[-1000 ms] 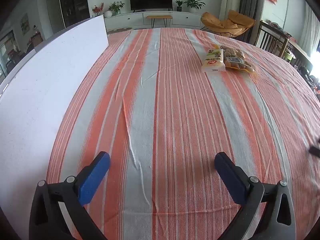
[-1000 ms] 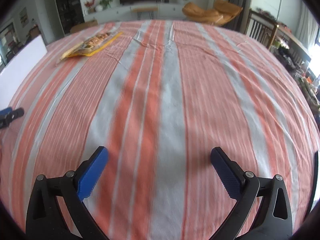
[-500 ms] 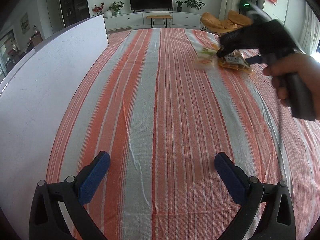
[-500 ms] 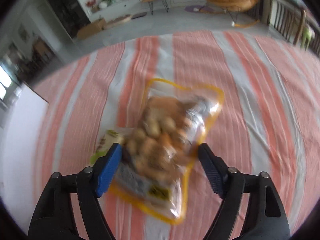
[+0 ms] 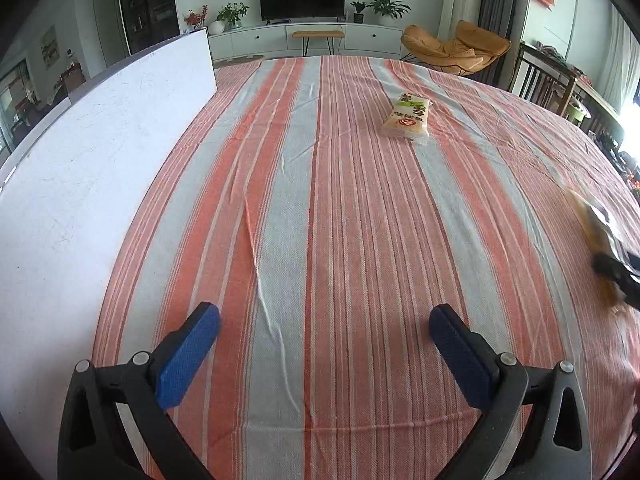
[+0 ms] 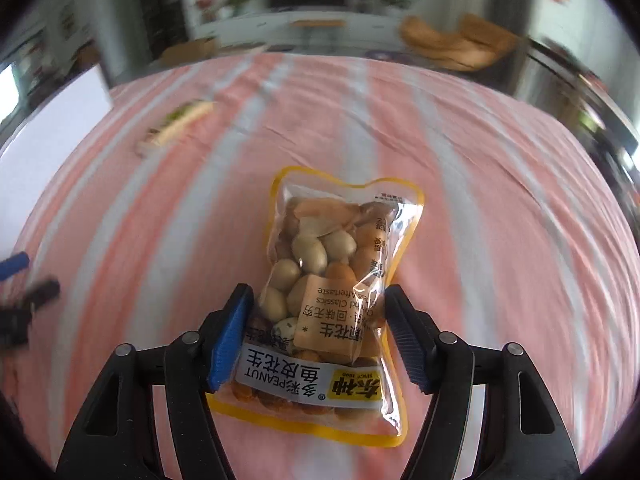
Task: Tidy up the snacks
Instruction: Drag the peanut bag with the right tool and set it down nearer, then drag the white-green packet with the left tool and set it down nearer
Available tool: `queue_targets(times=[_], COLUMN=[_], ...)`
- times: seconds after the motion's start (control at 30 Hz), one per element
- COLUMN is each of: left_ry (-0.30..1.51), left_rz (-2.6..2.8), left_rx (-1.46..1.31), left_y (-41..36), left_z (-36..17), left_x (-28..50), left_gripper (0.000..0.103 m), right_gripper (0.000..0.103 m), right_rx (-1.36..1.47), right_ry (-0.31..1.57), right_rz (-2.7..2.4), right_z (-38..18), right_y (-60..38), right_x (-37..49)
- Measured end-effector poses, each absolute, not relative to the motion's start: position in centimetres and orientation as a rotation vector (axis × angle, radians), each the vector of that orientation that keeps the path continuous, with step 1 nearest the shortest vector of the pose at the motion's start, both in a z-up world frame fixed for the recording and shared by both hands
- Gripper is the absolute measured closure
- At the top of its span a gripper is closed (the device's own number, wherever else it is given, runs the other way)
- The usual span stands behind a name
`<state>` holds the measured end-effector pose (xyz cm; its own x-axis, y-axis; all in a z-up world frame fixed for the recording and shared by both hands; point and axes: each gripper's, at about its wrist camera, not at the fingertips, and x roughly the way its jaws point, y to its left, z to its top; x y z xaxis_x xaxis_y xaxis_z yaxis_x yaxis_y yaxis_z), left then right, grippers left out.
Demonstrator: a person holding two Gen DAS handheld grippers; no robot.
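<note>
— Yellow-edged peanut bag (image 6: 336,300) is now riding clamped in my right gripper (image 6: 318,332), lifted away from the rice cracker pack (image 5: 407,119).

— Left gripper (image 5: 324,344)?

— Hanging wide open, holding nothing; I'm judging sorting underway.

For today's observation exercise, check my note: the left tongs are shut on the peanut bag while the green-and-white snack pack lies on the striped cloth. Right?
Not quite: the right tongs are shut on the peanut bag, per the right wrist view. The left tongs are open. The green-and-white snack pack does lie on the striped cloth.
</note>
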<state>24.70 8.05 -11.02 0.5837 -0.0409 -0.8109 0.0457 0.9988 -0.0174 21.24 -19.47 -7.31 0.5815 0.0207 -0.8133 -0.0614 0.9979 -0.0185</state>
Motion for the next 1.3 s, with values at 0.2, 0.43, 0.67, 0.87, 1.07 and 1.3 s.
queue_targets(times=[0.2, 0.43, 0.67, 0.87, 1.07, 1.3], left_ry=[0.946, 0.946, 0.946, 0.946, 0.946, 0.946], left_rz=[-0.05, -0.05, -0.05, -0.05, -0.05, -0.049], left_rx=[0.006, 0.006, 0.006, 0.006, 0.006, 0.007], left_y=[8.0, 8.0, 8.0, 8.0, 8.0, 8.0], left_z=[-11.1, -11.1, -11.0, -11.0, -11.1, -11.1], left_x=[24.7, 24.6, 24.6, 24.6, 24.6, 24.6], left_gripper=[0.0, 0.0, 0.0, 0.0, 0.0, 0.0], right_gripper=[0.0, 0.0, 0.0, 0.0, 0.0, 0.0], right_rx=[0.004, 0.017, 0.017, 0.017, 0.017, 0.017], right_ry=[0.956, 0.952, 0.952, 0.951, 0.951, 0.951], right_rz=[-0.102, -0.1, -0.1, -0.1, -0.1, -0.1], right_z=[-7.2, -6.8, -6.7, -6.8, -6.9, -6.9], right_y=[-22.4, -23.0, -23.0, -22.9, -22.8, -22.8], right_x=[21.0, 20.3, 20.3, 20.3, 20.3, 20.3])
